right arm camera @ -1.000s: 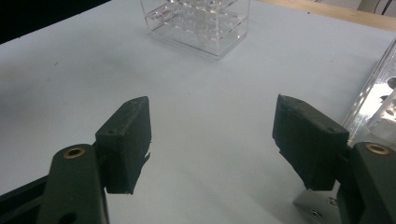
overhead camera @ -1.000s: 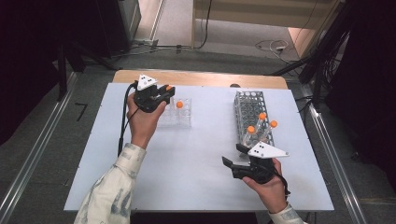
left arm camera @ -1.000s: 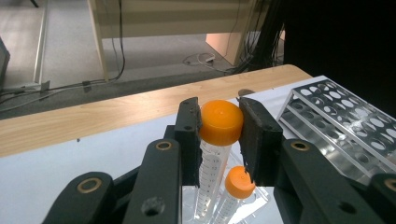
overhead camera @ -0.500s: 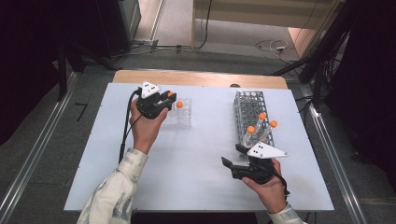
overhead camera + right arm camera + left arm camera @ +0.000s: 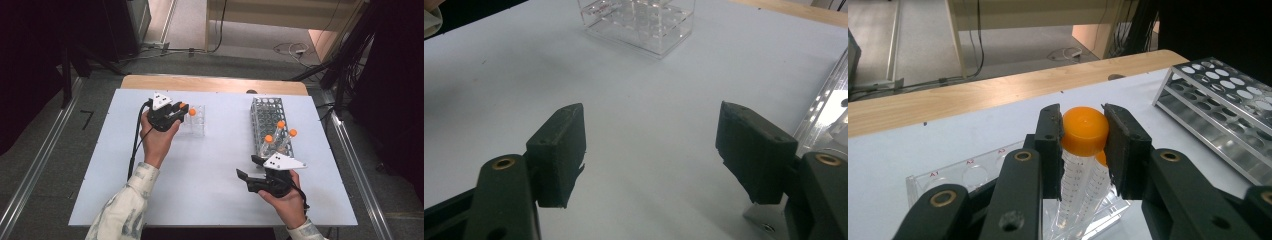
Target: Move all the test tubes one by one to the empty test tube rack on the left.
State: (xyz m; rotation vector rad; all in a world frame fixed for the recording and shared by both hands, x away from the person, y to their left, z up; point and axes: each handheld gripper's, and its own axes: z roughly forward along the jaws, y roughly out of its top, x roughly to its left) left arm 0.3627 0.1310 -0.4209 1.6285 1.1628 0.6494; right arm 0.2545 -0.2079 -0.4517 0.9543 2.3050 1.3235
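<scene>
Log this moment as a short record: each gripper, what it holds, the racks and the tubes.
left gripper: shut on the orange-capped tube, gripped at the cap, tube upright over the clear rack
second tube: stands in the clear rack just behind the held one, cap partly hidden
right gripper: open, nothing between the jaws, over the bare white table
metal rack: at the table's right side, three orange-capped tubes in its near end
work shown: moving tubes between the two racks; direction not readable

Orange-capped clear tube (image 5: pixel 1083 150), upright, lower end in clear rack (image 5: pixel 948 175)
</scene>
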